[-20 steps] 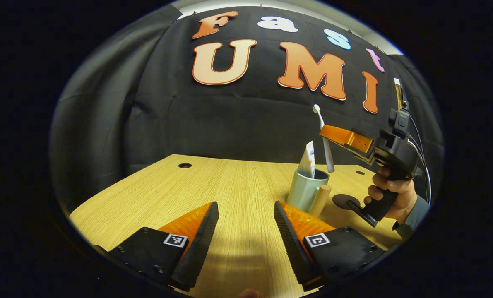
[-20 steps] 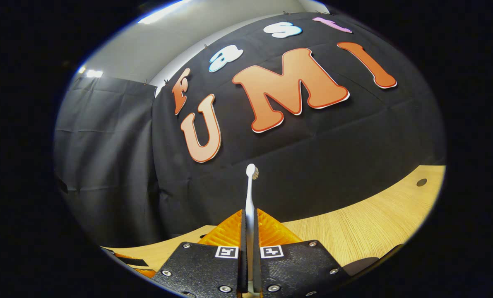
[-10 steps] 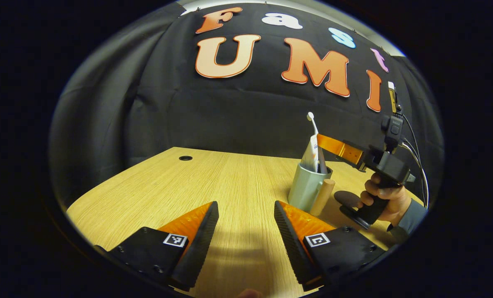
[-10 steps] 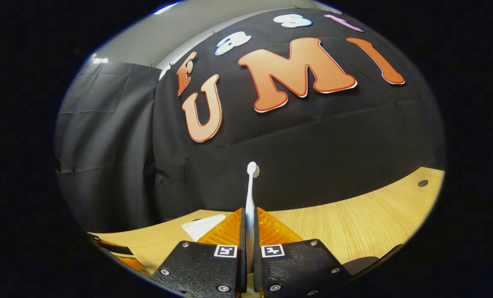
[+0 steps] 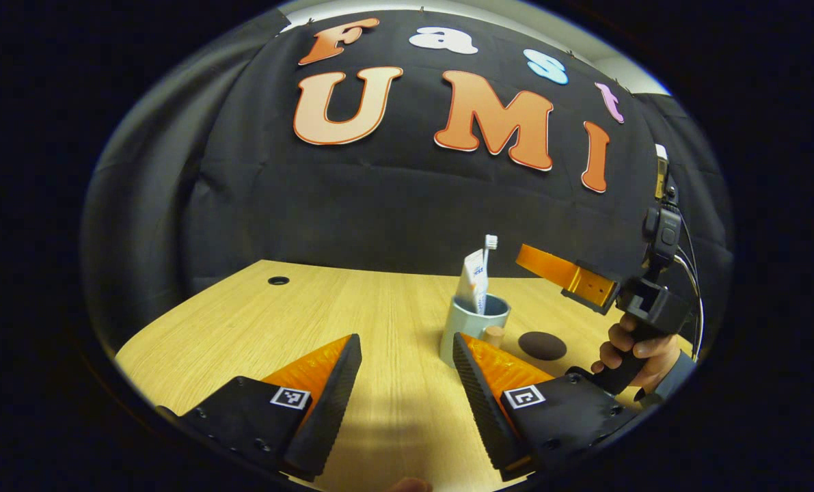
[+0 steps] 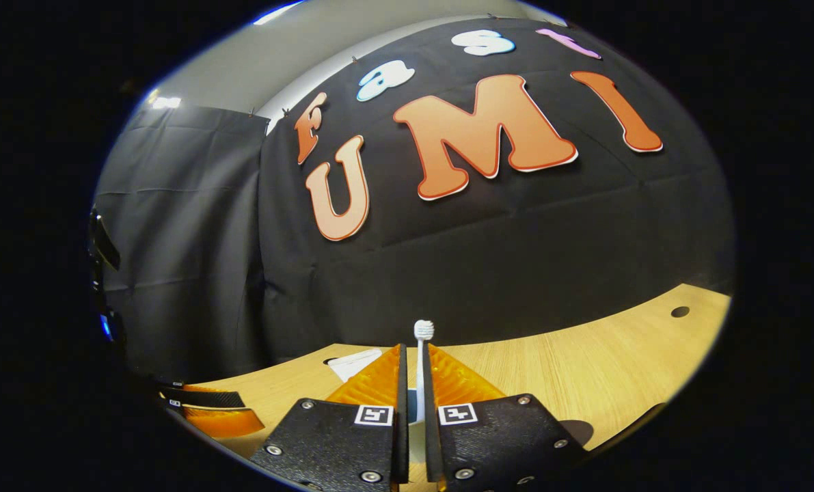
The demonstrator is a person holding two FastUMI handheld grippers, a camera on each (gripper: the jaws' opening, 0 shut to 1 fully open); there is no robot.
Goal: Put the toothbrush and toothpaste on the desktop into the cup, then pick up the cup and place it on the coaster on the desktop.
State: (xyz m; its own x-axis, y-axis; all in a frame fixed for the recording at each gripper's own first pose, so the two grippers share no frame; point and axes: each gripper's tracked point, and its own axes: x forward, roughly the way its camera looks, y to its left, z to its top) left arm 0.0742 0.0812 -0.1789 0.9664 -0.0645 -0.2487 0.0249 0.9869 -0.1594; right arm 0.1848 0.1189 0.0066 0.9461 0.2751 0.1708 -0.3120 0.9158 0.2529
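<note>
Our right gripper [image 6: 413, 417] has its fingers a little apart, so the brush [image 5: 489, 249] can stand in the cup [image 5: 467, 328] beside the paste [image 5: 475, 280]. Our left gripper [image 5: 407, 372] waits, wide and empty. The coaster [image 5: 542, 345] lies near the cup.

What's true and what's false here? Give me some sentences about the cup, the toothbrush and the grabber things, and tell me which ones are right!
1. The toothbrush stands in the cup. True.
2. The cup sits on the coaster. False: it stands on the bare desk, beside the dark round coaster.
3. The toothpaste lies flat on the desk. False: it stands upright in the cup next to the toothbrush.
4. The left gripper has its fingers apart with nothing between them. True.
5. A hand holds the right gripper near the cup. True.
</note>
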